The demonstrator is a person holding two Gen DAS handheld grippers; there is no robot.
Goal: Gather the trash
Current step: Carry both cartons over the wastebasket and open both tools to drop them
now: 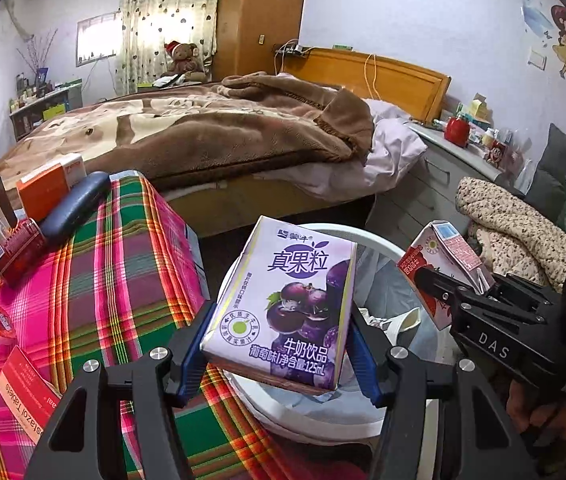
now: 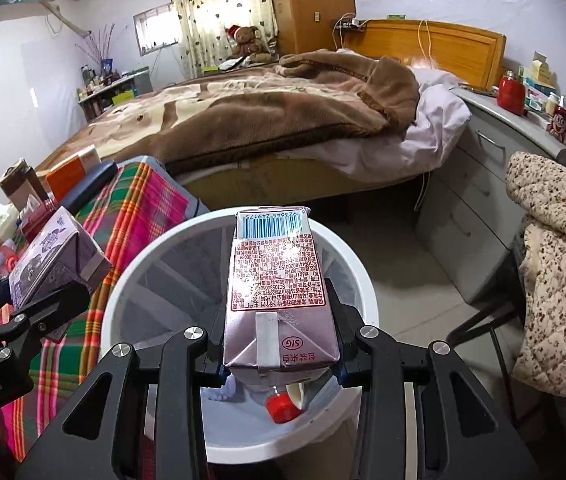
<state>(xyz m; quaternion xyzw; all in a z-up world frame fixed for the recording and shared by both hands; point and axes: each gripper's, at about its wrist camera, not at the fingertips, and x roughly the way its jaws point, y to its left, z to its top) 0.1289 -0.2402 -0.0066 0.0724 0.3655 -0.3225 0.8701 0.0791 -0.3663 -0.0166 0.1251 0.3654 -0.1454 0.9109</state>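
White bin (image 2: 363,280) (bottle (image 2: 283,406) inside) | left gripper (image 1: 279,354): purple carton (image 1: 283,304) | right gripper (image 2: 279,354): red carton (image 2: 277,280)

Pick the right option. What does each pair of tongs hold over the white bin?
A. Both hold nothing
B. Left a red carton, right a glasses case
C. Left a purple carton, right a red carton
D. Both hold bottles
C: the left tongs clamp the purple carton and the right tongs clamp the red carton, both above the bin.

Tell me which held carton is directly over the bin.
The red carton in the right gripper; the purple carton hangs beside the bin.
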